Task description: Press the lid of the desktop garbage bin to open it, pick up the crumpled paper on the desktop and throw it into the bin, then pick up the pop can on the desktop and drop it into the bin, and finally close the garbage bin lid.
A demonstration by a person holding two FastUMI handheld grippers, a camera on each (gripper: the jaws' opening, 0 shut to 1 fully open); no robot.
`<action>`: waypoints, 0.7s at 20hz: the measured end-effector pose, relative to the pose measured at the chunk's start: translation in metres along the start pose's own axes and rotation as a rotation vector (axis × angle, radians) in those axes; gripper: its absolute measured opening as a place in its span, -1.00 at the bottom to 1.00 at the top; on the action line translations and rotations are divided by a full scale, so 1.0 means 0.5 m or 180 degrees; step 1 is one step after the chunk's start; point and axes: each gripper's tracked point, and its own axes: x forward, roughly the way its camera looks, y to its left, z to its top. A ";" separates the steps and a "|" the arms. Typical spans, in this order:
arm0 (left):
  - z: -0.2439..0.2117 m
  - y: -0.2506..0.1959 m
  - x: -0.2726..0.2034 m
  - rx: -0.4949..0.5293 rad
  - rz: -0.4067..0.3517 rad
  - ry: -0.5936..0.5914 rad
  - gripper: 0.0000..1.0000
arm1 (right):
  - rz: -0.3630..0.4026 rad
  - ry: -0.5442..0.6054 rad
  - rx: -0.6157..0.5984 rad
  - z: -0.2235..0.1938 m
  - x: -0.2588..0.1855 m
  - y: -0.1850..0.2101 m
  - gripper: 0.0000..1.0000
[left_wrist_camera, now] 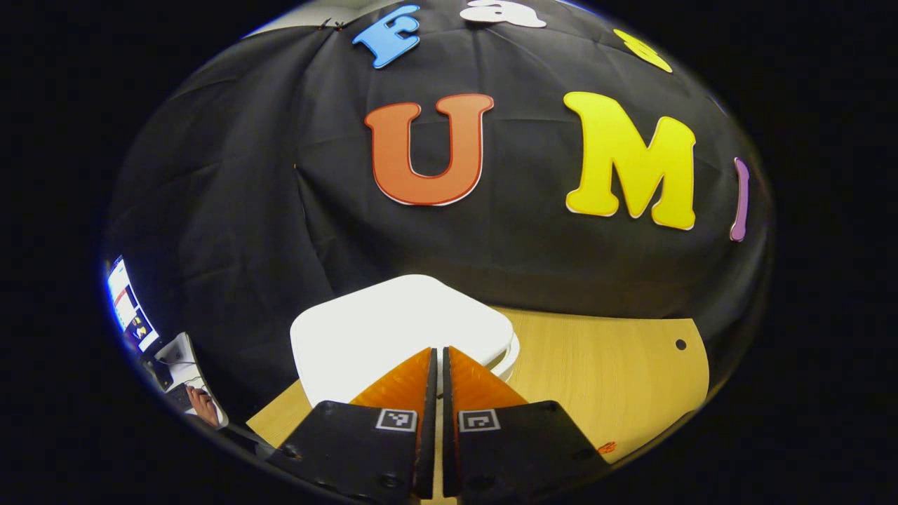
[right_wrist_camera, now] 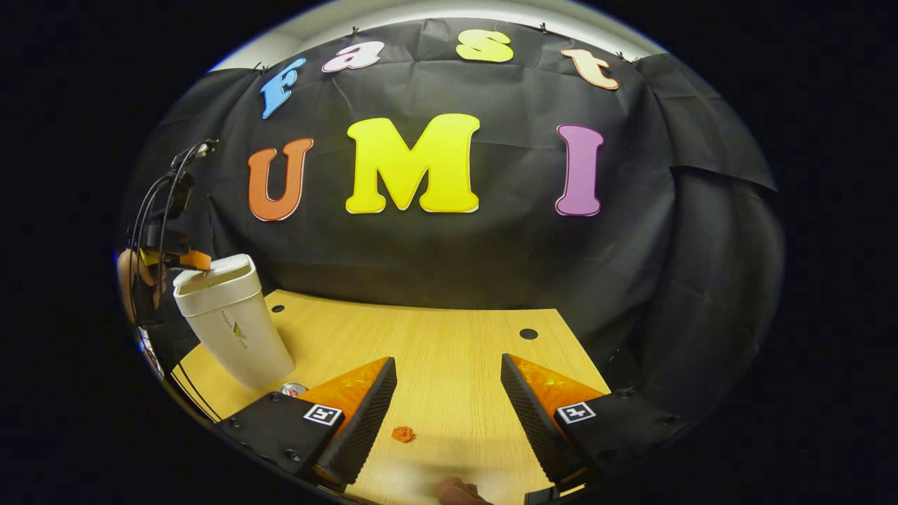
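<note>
- Right tongs (right_wrist_camera: 447, 393): jaws spread wide apart, nothing between them, held low over the wooden worktop (right_wrist_camera: 449, 337).
- Crumpled paper (right_wrist_camera: 403, 434): small orange wad lying on the worktop, between the jaws, nearer the left one.
- Garbage bin (right_wrist_camera: 231, 319): white, standing at the far left of the worktop.
- Left tongs (right_wrist_camera: 193, 261): tips at the bin's lid (right_wrist_camera: 214, 273).
- Pop can (right_wrist_camera: 292, 388): top visible beside the bin's base.

You work at a light wood-grain table (right_wrist_camera: 435, 351) with dark round holes near its far corners. A black cloth wall (right_wrist_camera: 435, 259) hangs behind it, creased and clipped along its top edge. Above the cloth you see a pale strip, possibly ceiling (right_wrist_camera: 435, 10). At the far left a lit screen (left_wrist_camera: 126, 305) stands beside the booth
</note>
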 end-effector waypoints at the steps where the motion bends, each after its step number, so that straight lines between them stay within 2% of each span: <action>1: 0.012 -0.011 -0.011 0.0055 -0.0008 -0.0067 -0.79 | 0.0030 0.0002 0.0015 0.000 0.003 -0.007 0.89; 3: 0.023 -0.026 -0.036 0.0102 0.0015 -0.0128 -0.60 | 0.0092 0.0014 0.0038 -0.001 0.012 -0.020 0.89; 5: 0.025 -0.034 -0.055 0.0047 0.0108 -0.0172 -0.03 | 0.0142 0.0047 0.0030 -0.006 0.022 -0.036 0.89; 6: 0.020 -0.046 -0.065 -0.0034 0.0089 -0.0176 0.12 | 0.0178 0.0066 0.0017 -0.011 0.025 -0.042 0.89; 8: 0.005 -0.074 -0.084 -0.0167 0.0042 -0.0154 0.30 | 0.0281 0.0092 -0.0024 -0.016 0.026 -0.051 0.89; 9: -0.003 -0.085 -0.092 -0.0190 0.0025 -0.0143 0.51 | 0.0325 0.0101 -0.0047 -0.017 0.027 -0.057 0.89; 11: -0.019 -0.103 -0.110 -0.0217 0.0041 -0.0110 0.56 | 0.0428 0.0145 -0.0065 -0.030 0.033 -0.063 0.89; 12: -0.026 -0.111 -0.121 -0.0233 0.0050 -0.0097 0.71 | 0.0466 0.0180 -0.0081 -0.041 0.036 -0.067 0.89; 14: -0.039 -0.127 -0.139 -0.0233 0.0033 -0.0140 0.84 | 0.0540 0.0262 -0.0107 -0.063 0.044 -0.067 0.89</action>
